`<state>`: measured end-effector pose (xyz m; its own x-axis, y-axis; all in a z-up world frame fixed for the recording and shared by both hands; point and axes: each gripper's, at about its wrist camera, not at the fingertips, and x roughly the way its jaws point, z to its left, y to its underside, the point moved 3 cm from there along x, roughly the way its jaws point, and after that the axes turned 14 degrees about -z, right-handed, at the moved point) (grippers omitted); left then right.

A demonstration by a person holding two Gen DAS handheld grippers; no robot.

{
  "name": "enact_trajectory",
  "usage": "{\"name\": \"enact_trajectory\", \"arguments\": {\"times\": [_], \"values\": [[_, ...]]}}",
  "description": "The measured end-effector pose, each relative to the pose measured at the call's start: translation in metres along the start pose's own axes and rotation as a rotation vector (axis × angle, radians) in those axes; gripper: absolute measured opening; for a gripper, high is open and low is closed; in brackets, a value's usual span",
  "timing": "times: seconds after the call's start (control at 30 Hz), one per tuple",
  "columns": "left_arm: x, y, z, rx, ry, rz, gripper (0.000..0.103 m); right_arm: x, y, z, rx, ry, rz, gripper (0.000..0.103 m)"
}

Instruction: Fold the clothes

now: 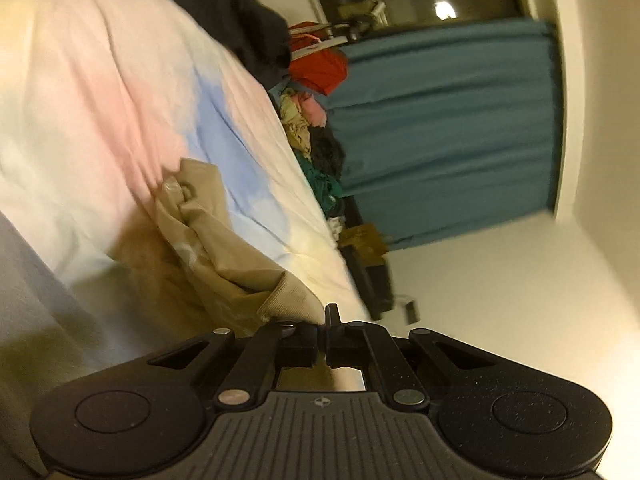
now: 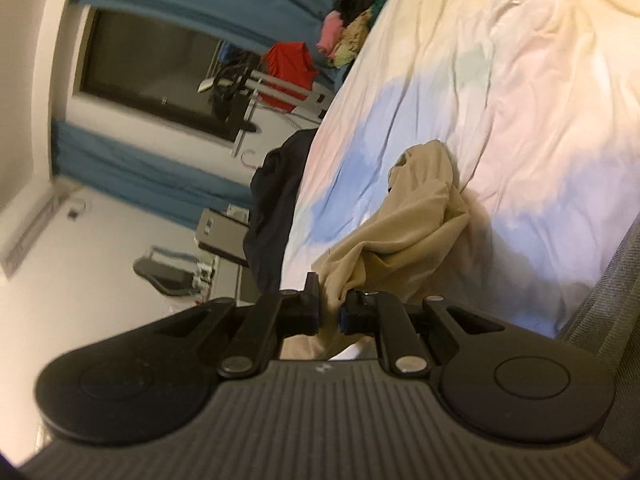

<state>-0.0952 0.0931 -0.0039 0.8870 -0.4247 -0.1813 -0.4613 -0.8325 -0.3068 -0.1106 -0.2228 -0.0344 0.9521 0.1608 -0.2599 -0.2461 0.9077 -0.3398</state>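
Note:
A beige garment [image 1: 216, 248] hangs stretched over the pastel bed sheet [image 1: 100, 92], held up between both grippers. My left gripper [image 1: 323, 328] is shut on its ribbed hem, which bunches just left of the closed pads. In the right wrist view the same beige garment [image 2: 408, 224] trails from my right gripper [image 2: 330, 314], which is shut on a bunched edge of the cloth. Its far end still rests crumpled on the bed sheet [image 2: 500, 80]. Both views are rolled sideways and blurred.
A pile of mixed clothes [image 1: 316, 148] lies at the far edge of the bed, with a red garment [image 1: 320, 68] beyond. A dark garment [image 2: 276, 204] hangs off the bed's side. Teal curtains [image 1: 448, 128] and a dark window [image 2: 152, 68] cover the wall.

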Motion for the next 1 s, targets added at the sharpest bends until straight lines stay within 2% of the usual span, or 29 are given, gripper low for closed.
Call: {"name": "enact_trajectory", "arguments": {"times": [0.13,0.27,0.43,0.5,0.57,0.67,0.8,0.9,1.0], "values": [[0.041,-0.016,-0.021,0.049,-0.032,-0.015,0.003,0.030,-0.019,0.004,0.041,0.035,-0.027,0.013],[0.105,-0.033,-0.026,0.122,-0.111,-0.039,0.003,0.083,-0.035,-0.005,0.096,0.136,-0.032,0.014],[0.172,-0.049,0.000,0.201,-0.227,-0.049,0.003,0.156,-0.042,-0.022,0.068,0.247,-0.006,0.014],[0.197,-0.056,0.015,0.237,-0.244,-0.053,0.003,0.183,-0.044,-0.033,0.055,0.278,0.011,0.014],[0.210,-0.063,0.030,0.299,-0.215,-0.075,0.004,0.200,-0.044,-0.042,0.042,0.290,0.036,0.014],[0.218,-0.069,0.053,0.323,-0.182,-0.078,0.004,0.223,-0.046,-0.054,0.017,0.299,0.076,0.014],[0.238,-0.074,0.075,0.323,-0.228,-0.058,0.004,0.248,-0.049,-0.059,-0.040,0.277,0.136,0.015],[0.248,-0.074,0.078,0.381,-0.261,-0.045,0.004,0.257,-0.051,-0.067,-0.034,0.262,0.160,0.015],[0.255,-0.073,0.080,0.388,-0.264,-0.030,0.004,0.260,-0.053,-0.075,0.005,0.246,0.181,0.015]]}}
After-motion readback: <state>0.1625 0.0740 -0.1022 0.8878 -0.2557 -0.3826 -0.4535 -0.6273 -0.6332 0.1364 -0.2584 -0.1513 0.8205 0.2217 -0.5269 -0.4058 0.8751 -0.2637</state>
